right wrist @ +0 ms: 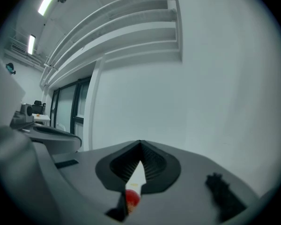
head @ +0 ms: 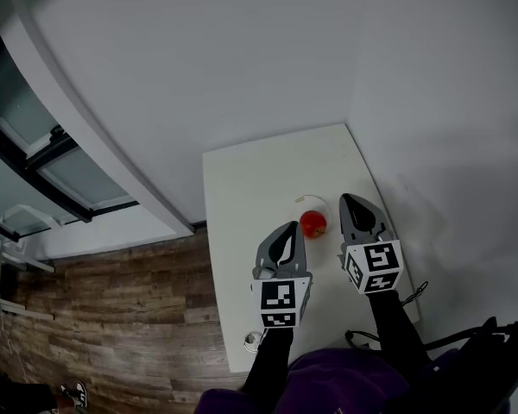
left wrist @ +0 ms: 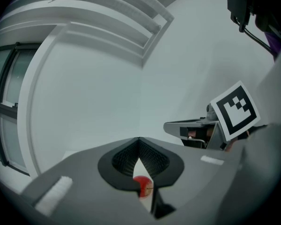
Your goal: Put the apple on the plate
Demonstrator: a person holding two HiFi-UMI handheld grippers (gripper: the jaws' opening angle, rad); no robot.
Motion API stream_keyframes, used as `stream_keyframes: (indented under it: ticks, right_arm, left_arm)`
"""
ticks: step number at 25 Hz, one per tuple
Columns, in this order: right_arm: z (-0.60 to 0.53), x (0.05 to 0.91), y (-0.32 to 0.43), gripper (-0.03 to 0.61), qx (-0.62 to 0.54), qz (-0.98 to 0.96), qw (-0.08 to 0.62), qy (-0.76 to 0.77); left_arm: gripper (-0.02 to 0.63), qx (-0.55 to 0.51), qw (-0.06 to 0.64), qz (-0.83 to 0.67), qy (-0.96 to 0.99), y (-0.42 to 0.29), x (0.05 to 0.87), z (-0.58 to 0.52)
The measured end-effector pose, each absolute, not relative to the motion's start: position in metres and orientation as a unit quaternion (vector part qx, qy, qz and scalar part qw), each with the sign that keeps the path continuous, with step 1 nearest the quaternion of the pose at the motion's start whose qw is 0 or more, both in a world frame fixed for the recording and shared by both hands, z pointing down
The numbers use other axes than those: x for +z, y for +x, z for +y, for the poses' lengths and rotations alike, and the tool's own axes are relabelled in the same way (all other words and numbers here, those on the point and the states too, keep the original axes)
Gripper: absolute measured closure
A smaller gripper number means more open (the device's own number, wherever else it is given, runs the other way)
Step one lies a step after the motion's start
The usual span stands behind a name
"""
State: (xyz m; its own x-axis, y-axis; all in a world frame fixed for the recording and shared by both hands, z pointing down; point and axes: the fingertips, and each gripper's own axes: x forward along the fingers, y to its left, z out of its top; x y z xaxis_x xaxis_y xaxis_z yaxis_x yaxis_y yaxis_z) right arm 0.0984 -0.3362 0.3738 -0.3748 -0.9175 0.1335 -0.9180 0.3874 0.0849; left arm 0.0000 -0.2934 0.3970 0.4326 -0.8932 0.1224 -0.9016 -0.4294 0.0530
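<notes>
Head view puts the red apple [head: 313, 223] on the white table [head: 242, 179], inside a faint curved rim that looks like a pale or clear plate [head: 303, 199]. The plate is hard to make out against the tabletop, so whether the apple sits squarely on it is my judgement. If so, the task looks done, which would explain why neither tool holds anything.

The left gripper [head: 291, 228] hangs just to the apple's left and the right gripper [head: 346, 199] just to its right. Both are clear of the fruit and point toward the far wall [head: 242, 59].

Left gripper view shows the tips pressed together, with nothing clamped. The apple [left wrist: 142, 185] shows only as a red patch through the narrow slot below the ribbed pads, well beyond them.

Right gripper view matches this. Its fingertips meet, it is empty, and the apple [right wrist: 132, 198] shows through the lower gap.

Closed, empty jaws flanking the fruit suggest a rest pose, not an approach. Wooden floor [head: 112, 300] lies left of the table.
</notes>
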Motion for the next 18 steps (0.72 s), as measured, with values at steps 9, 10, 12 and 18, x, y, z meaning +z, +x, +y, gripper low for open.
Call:
stream_keyframes:
  ticks: [9, 10, 12, 18]
  right_arm:
    - [-0.3323, 0.3684, 0.0936, 0.569, -0.022, -0.834, 0.084, 0.545]
    - [-0.3322, 0.3684, 0.0929, 0.568, -0.022, -0.834, 0.085, 0.545]
    - [-0.3323, 0.3684, 0.0914, 0.568, -0.023, -0.835, 0.086, 0.543]
    - [-0.3325, 0.3693, 0.0931, 0.568, -0.022, -0.836, 0.09, 0.541]
  left_arm:
    - [0.607, 0.04, 0.051, -0.53, 0.846, 0.0014, 0.3977, -0.2892]
    - [0.607, 0.041, 0.052, -0.529, 0.846, 0.0014, 0.3981, -0.289]
    - [0.607, 0.041, 0.053, -0.529, 0.846, 0.0009, 0.3984, -0.2893]
    - [0.607, 0.041, 0.053, -0.527, 0.847, 0.0042, 0.3971, -0.2898]
